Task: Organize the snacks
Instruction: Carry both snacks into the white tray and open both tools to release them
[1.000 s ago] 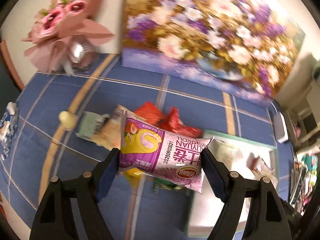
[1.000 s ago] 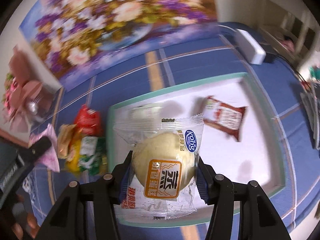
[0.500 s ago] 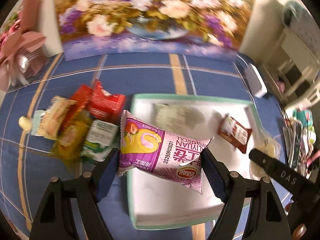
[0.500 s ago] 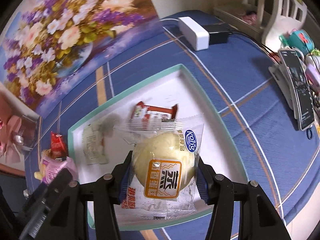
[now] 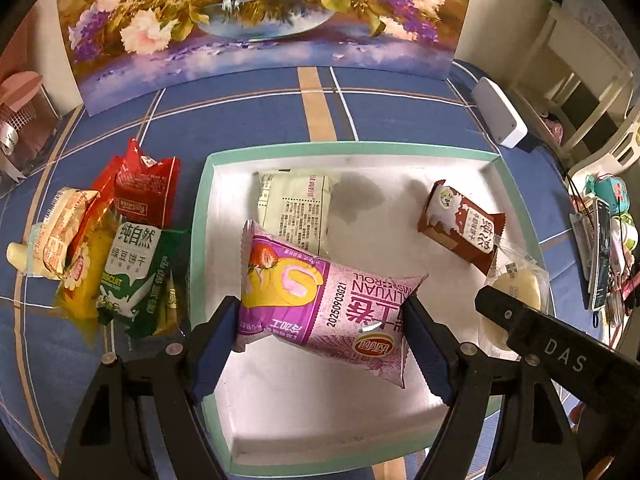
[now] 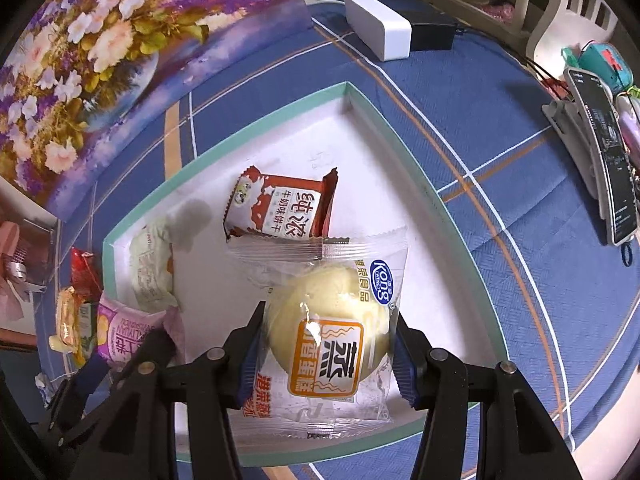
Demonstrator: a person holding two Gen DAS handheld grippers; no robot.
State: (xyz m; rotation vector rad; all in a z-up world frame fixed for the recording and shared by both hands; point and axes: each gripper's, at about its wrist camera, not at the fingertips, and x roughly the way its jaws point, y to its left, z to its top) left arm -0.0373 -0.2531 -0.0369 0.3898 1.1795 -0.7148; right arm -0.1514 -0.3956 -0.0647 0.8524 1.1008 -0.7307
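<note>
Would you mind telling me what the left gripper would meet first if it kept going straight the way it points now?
Probably the pale green packet lying in the tray: it sits straight beyond the pink Swiss roll pack held by the left gripper. Height above the tray is unclear.

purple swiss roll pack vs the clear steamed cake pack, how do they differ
The purple swiss roll pack is opaque and oblong, held by the left gripper. The clear steamed cake pack is see-through, showing a round pale cake, held by the right gripper. Both are sealed, clamped between blue pads, above the white tray.
</note>
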